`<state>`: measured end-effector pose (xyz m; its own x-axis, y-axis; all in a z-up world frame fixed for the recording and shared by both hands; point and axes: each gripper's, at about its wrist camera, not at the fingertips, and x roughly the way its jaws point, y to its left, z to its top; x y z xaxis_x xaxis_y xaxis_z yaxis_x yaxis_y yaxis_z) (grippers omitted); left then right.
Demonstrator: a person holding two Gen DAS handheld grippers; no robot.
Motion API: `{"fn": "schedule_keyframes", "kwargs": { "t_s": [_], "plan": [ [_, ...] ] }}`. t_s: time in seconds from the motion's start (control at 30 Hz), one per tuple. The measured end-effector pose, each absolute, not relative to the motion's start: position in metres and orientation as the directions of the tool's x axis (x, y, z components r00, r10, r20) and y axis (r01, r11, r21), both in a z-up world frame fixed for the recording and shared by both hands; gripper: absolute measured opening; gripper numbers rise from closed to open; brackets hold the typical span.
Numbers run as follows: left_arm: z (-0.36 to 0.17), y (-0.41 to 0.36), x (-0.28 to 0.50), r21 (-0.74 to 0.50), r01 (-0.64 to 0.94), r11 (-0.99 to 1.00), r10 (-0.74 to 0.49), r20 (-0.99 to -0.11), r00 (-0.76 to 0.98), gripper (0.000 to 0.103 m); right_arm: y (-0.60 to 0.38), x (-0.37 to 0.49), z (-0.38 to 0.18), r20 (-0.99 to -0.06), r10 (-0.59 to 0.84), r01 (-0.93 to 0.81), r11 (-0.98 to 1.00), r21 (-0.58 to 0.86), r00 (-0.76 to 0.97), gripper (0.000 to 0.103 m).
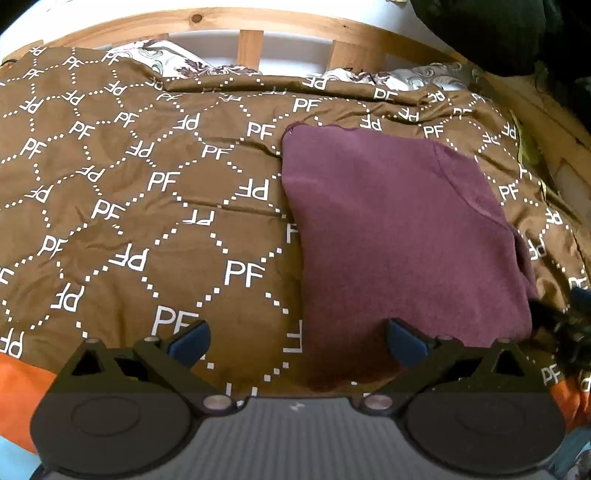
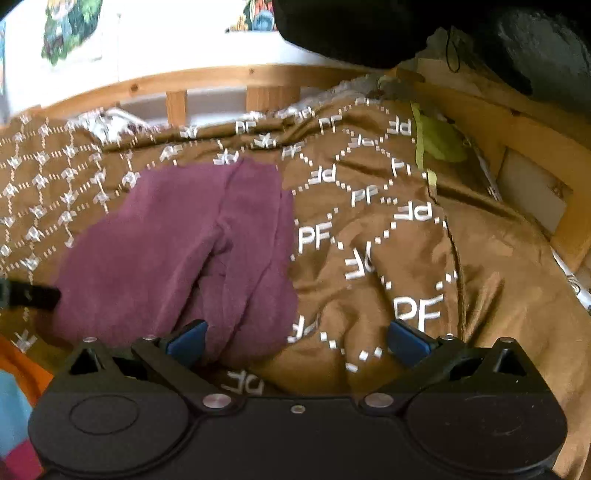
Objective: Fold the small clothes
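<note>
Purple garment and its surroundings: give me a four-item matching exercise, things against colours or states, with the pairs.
Column one:
1. purple garment
2. bedspread
3. left gripper
4. bed frame

Column two:
A. light wood with slats
B. fingers spread, nothing pressed between them
C. brown with white PF lettering
D. lying folded on the bed

Pairs: 1-D, 2-C, 3-B, 4-A
</note>
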<state>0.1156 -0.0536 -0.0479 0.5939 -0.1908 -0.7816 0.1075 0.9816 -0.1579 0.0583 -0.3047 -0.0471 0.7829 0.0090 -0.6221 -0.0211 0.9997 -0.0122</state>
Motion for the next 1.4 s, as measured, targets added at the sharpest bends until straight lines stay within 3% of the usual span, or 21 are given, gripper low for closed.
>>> {"fn": "schedule_keyframes", "kwargs": {
  "t_s": [0.4, 1.07, 1.2, 1.3, 1.4],
  "plan": [
    [-0.056, -0.058, 0.118, -0.156, 0.135, 0.978, -0.206, -0.786, 0.583, 0.103, -0.325, 0.064, -0.041, -0.464, 0.159, -0.025, 0.959, 0.281, 0.871, 0.102],
    [-0.058, -0.058, 0.116, -0.135, 0.189, 0.973, -0.222, -0.778, 0.587, 0.103, -0.316, 0.156, -0.061, -0.453, 0.231, -0.100, 0.951, 0.294, 0.861, 0.101],
    [-0.060, -0.060, 0.117, -0.134, 0.180, 0.974, -0.216, -0.780, 0.587, 0.103, -0.320, 0.156, -0.069, -0.438, 0.246, -0.103, 0.940, 0.325, 0.865, 0.086],
    [-0.062, -0.062, 0.118, -0.135, 0.178, 0.975, -0.215, -0.782, 0.585, 0.103, -0.322, 0.154, -0.071, -0.427, 0.259, -0.110, 0.933, 0.342, 0.866, 0.069],
    [-0.064, -0.065, 0.119, -0.137, 0.177, 0.975, -0.216, -0.784, 0.582, 0.103, -0.325, 0.153, -0.070, -0.415, 0.273, -0.111, 0.920, 0.375, 0.868, 0.046]
  ]
}}
